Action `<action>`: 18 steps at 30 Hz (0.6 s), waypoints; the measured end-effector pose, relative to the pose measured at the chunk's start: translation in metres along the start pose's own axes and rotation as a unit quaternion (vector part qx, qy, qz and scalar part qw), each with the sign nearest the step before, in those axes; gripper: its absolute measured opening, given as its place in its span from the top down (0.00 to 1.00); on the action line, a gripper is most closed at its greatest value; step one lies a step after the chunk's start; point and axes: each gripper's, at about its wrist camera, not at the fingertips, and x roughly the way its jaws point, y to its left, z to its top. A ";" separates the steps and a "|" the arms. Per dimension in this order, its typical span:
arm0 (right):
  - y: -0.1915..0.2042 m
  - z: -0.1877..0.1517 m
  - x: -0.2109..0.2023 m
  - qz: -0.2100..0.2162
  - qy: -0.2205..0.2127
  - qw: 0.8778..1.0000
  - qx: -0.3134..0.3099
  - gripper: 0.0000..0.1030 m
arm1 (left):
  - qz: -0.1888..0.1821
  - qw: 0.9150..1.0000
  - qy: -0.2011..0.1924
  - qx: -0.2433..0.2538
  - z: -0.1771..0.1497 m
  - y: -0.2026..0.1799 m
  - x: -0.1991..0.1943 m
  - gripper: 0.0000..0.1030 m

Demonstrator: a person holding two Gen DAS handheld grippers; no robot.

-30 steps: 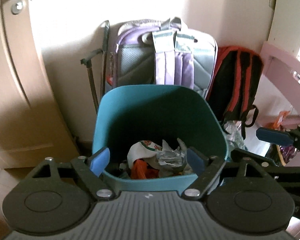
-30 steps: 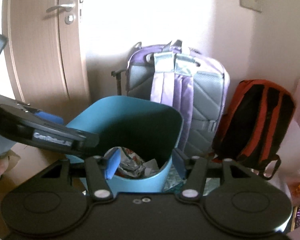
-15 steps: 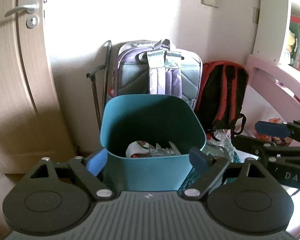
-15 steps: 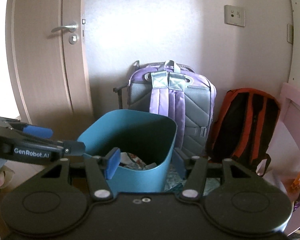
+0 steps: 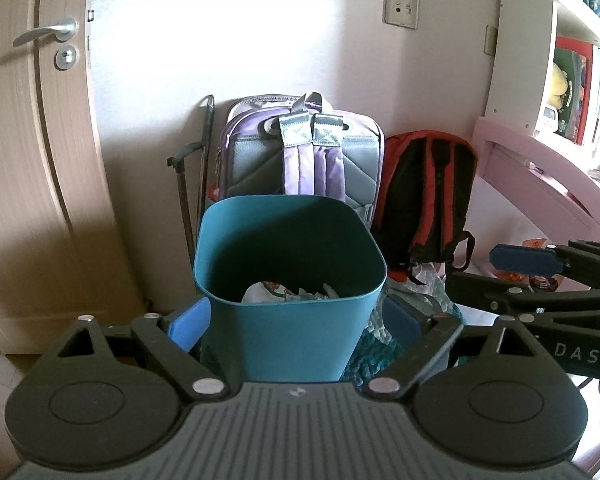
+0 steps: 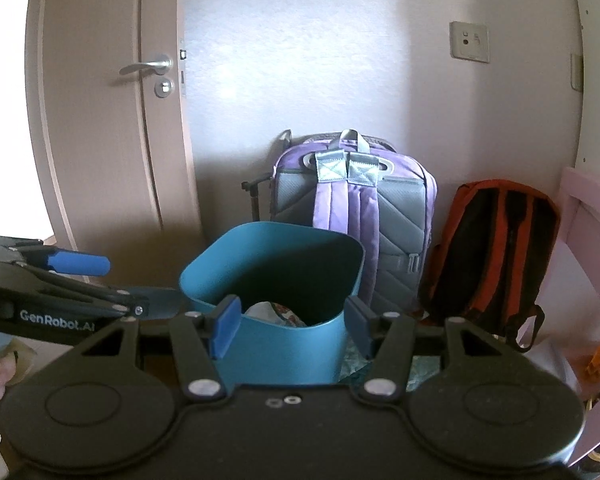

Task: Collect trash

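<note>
Pale bedroom wall at the far side, with a light wooden door (image 5: pixel 28 180) on the left and a pink-painted wooden frame (image 5: pixel 540 168) on the right. Against the wall, a purple and grey fabric backpack (image 5: pixel 304 160), upright; just to its right, a black and red fabric backpack (image 5: pixel 424 200).

In front of both bags, on the floor: a teal plastic waste bin with rounded corners (image 5: pixel 288 344), upright and open-topped. Low inside it, crumpled white paper and foil trash (image 5: pixel 284 292). Just right of the bin, crinkled clear and teal wrapping (image 5: pixel 424 280) on the floor, apparently not yet collected.

Left gripper (image 5: pixel 296 326) on the near side of the bin, blue pads spread wide, jaws having just been opening, nothing pinched; bin framed between the pads but farther off and untouched. Right gripper (image 6: pixel 292 326) alongside, to the right, jaws also apart though less wide, likewise empty.

Likely trouble from here, as a judgement only:
- Reaching for the wrapping so close to the bin risks nudging the light plastic wall and tipping the trash back out.
- Thin crinkly film may slip from the pads, or come up only in part.
- Dangling straps of the black and red bag, near the wrapping, could snag a finger.
- Two tools side by side in a tight corner could collide.
</note>
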 end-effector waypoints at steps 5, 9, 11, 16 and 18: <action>0.004 -0.001 -0.003 0.003 -0.001 1.000 -0.004 0.45 | 0.003 1.000 0.000 0.001 -0.002 0.000 -0.002 0.09; 0.004 -0.001 -0.004 0.006 -0.001 1.000 -0.002 0.45 | 0.006 1.000 -0.002 0.000 -0.003 0.001 -0.004 0.09; 0.004 -0.001 -0.004 0.007 0.000 1.000 0.000 0.45 | 0.007 1.000 -0.001 0.000 -0.003 0.001 -0.005 0.09; 0.004 -0.002 -0.004 0.007 0.002 1.000 -0.001 0.45 | 0.008 1.000 -0.001 0.000 -0.004 0.000 -0.005 0.09; 0.004 -0.002 -0.003 0.007 0.003 1.000 -0.001 0.45 | 0.009 1.000 -0.001 0.001 -0.004 0.000 -0.005 0.09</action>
